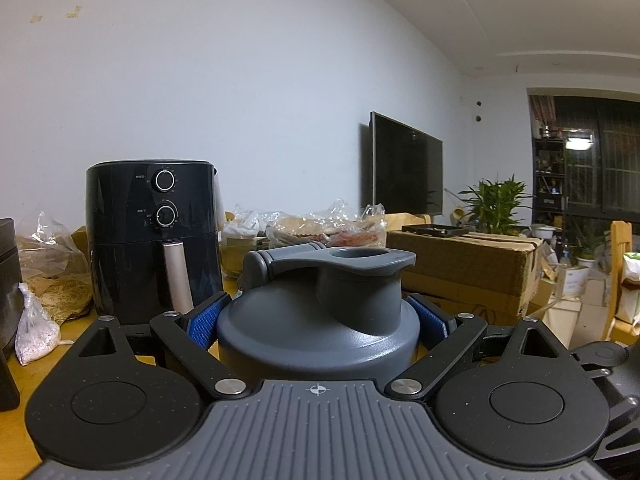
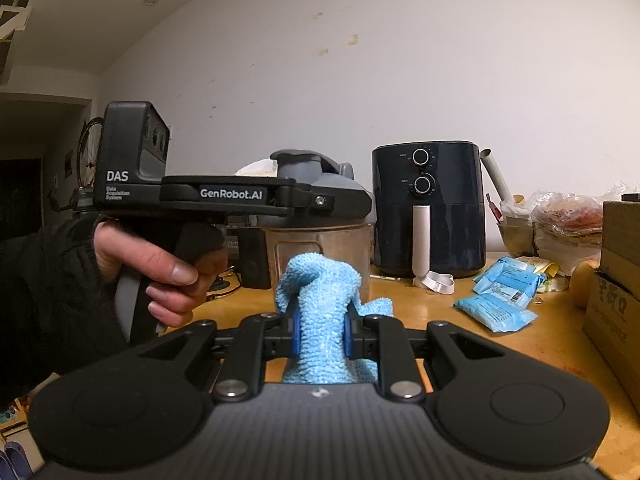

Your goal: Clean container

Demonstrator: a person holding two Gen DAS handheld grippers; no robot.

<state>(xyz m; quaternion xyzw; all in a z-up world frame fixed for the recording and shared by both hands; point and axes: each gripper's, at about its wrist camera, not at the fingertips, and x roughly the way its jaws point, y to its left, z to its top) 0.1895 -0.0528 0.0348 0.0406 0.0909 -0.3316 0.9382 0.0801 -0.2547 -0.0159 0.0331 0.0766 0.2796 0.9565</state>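
We saw the left gripper (image 1: 318, 320) clamped around the grey lid (image 1: 320, 312) of the container (image 2: 320, 240), one blue pad (image 1: 204, 320) pressed on each side. The container stood on the wooden table (image 2: 500, 344) before the air fryer (image 2: 430, 208). The right gripper (image 2: 320, 330) pinched a blue cloth (image 2: 320, 300) just beside the container's clear wall.

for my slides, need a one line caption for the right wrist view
Right gripper clamps a blue cloth before the lidded container held by the left gripper.
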